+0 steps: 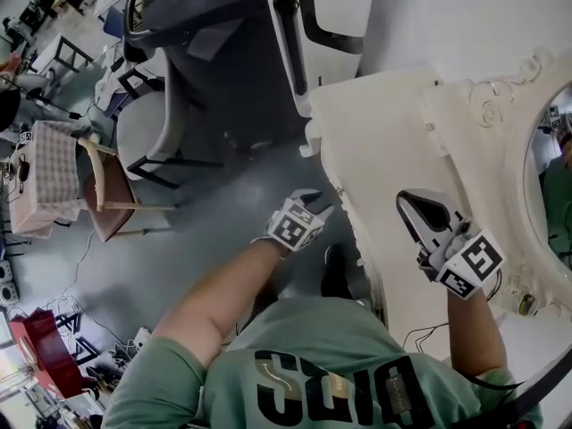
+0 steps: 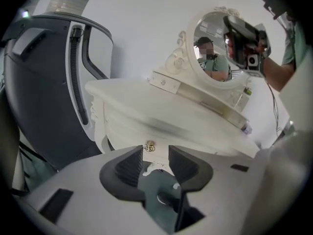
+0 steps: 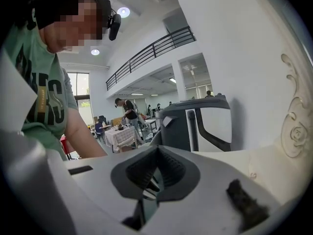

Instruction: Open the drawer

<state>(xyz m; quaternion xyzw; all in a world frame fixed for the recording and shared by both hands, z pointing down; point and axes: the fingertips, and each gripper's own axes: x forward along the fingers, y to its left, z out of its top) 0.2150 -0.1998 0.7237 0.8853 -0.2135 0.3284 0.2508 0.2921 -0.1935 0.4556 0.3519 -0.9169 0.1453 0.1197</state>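
Note:
A white carved dressing table [image 1: 375,141] with an oval mirror [image 1: 554,177] stands at the right of the head view. In the left gripper view its drawer front [image 2: 128,138] carries a small brass ring pull [image 2: 149,147]. My left gripper [image 2: 155,153] is open just in front of that pull, which sits at the gap between the fingertips, untouched. In the head view the left gripper [image 1: 313,208] is low at the table's front edge. My right gripper [image 1: 413,206] hovers over the tabletop, shut and empty; its jaws [image 3: 155,156] meet in the right gripper view.
A large dark grey and white machine [image 1: 223,25] stands close to the table's left end [image 2: 49,82]. Farther left are a wooden chair [image 1: 107,195] and a table with a checked cloth [image 1: 49,181]. The person's shoe [image 1: 335,271] is on the grey floor below the drawer.

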